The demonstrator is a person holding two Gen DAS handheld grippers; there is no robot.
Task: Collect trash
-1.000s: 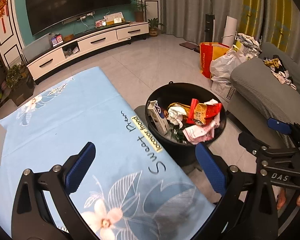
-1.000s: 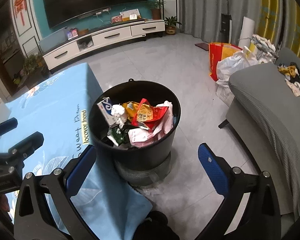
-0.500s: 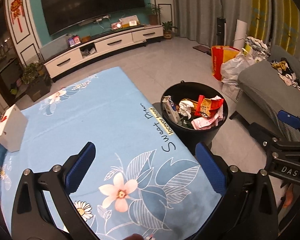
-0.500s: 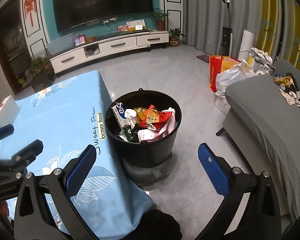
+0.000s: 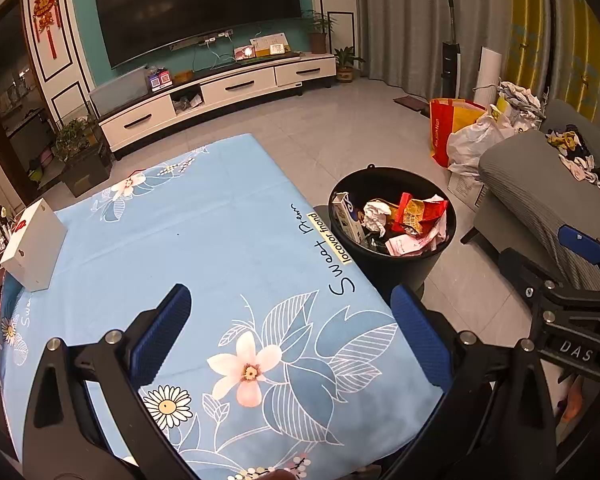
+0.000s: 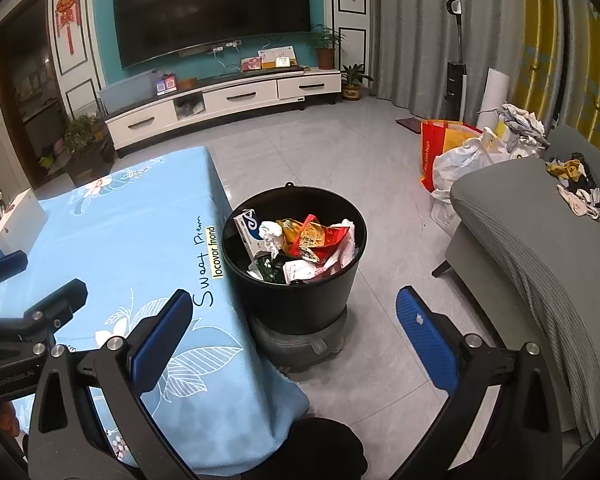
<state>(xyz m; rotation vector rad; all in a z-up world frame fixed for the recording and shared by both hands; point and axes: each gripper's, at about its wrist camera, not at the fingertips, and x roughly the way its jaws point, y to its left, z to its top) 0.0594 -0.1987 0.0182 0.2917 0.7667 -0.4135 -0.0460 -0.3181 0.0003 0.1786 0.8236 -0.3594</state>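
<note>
Trash [image 6: 300, 246] of crumpled wrappers and paper fills the round black bin [image 6: 296, 300] at frame centre; the blue floral tablecloth [image 5: 204, 248] looks cleared, so collection seems finished. Left gripper [image 5: 296, 336] and right gripper [image 6: 296, 340] both gape empty.
</note>
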